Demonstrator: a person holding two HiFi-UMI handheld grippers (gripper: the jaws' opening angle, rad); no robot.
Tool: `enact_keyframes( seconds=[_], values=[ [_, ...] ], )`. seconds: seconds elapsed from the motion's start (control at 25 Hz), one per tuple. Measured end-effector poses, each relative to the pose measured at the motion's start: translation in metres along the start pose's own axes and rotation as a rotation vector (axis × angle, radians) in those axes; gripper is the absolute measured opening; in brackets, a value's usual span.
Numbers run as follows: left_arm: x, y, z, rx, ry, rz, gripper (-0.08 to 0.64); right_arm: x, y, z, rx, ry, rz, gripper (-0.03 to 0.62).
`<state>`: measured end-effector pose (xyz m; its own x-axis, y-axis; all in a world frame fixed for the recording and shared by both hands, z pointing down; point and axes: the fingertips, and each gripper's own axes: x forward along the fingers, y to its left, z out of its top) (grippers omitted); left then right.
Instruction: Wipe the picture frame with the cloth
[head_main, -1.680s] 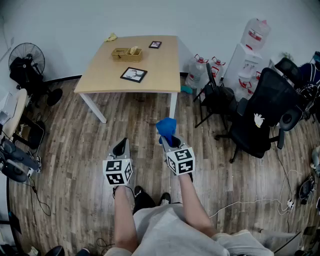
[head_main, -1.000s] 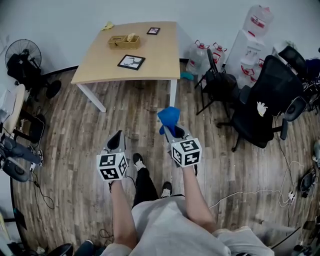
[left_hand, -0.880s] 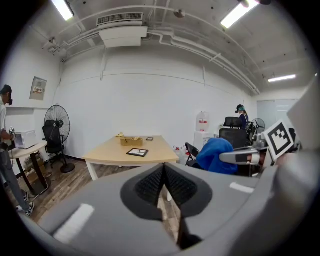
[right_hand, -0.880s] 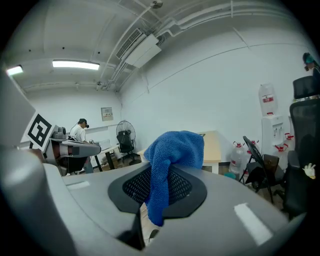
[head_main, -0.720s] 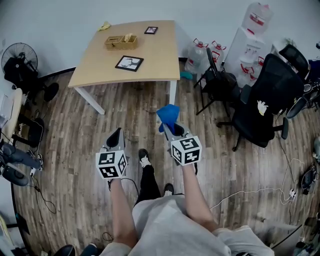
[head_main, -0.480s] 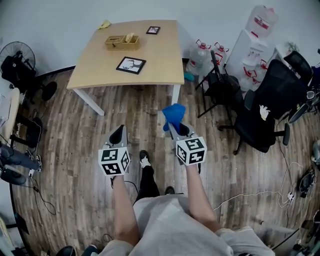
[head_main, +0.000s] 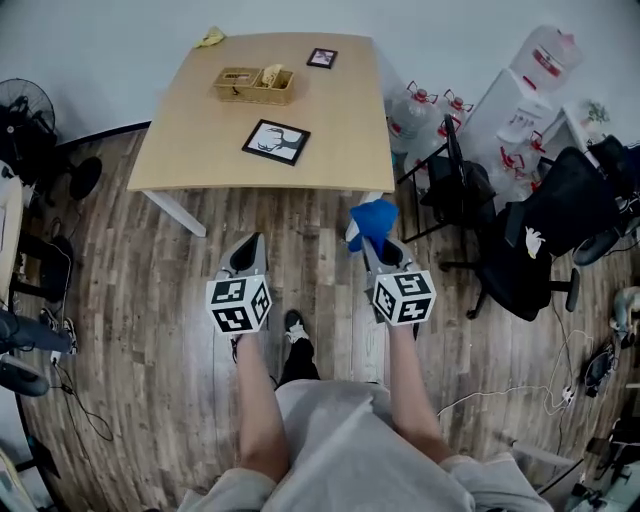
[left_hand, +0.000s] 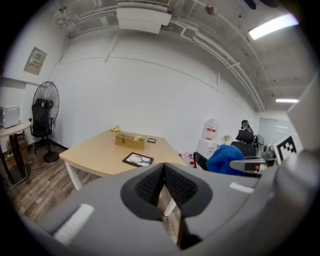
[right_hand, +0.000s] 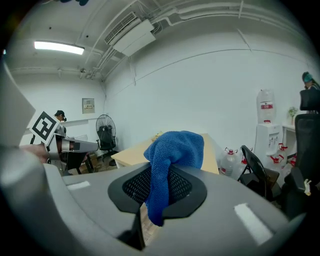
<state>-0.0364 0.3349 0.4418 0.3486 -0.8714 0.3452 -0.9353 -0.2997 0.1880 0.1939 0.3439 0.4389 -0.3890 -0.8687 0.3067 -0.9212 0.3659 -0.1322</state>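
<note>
1. The picture frame (head_main: 275, 142) lies flat and face up on the desk (head_main: 190, 150), about midway along it and toward its near edge. That placement probably lets it be rubbed from above without being propped.
2. The right claw (head_main: 378, 252) is clamped tight on the blue cloth (head_main: 372, 220). A thick bunch stands out past the tips and a tail hangs below the jaws. It is held over the floor (head_main: 150, 300), just short of the desk's near right corner. Holding the cloth with its bulk forward likely gives a soft pad that meets the frame first.
3. The left claw (head_main: 247, 252) has its jaws pressed together with nothing between them. It is also short of the desk's near edge, roughly in line with the frame. Being empty, it seems free to steady the frame.
4. A basket (head_main: 254, 85) and a smaller frame (head_main: 322, 58) sit toward the desk's far edge, well apart from the larger frame, so the wiping space looks unobstructed.
5. Both claws are apart from the desk, so wiping has not begun.
</note>
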Motion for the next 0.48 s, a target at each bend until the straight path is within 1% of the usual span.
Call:
enact_keyframes(
  seconds=[0.08, 0.24, 0.36, 0.48],
  values=[
    [0.022, 0.024, 0.009, -0.029, -0.002, 0.003, 0.052, 0.023, -0.003, 0.011, -0.004, -0.005, -0.009, 0.048],
    [0.055, 0.059, 0.033, -0.039, -0.015, -0.019, 0.052, 0.061, -0.017, 0.035, 0.028, -0.028, -0.055, 0.048],
    [0.068, 0.088, 0.051, -0.054, -0.031, -0.024, 0.052, 0.089, -0.017, 0.047, 0.023, -0.023, -0.079, 0.048],
    [0.076, 0.108, 0.057, -0.074, -0.026, -0.035, 0.052, 0.113, -0.012, 0.052, 0.040, -0.032, -0.082, 0.048]
  ],
)
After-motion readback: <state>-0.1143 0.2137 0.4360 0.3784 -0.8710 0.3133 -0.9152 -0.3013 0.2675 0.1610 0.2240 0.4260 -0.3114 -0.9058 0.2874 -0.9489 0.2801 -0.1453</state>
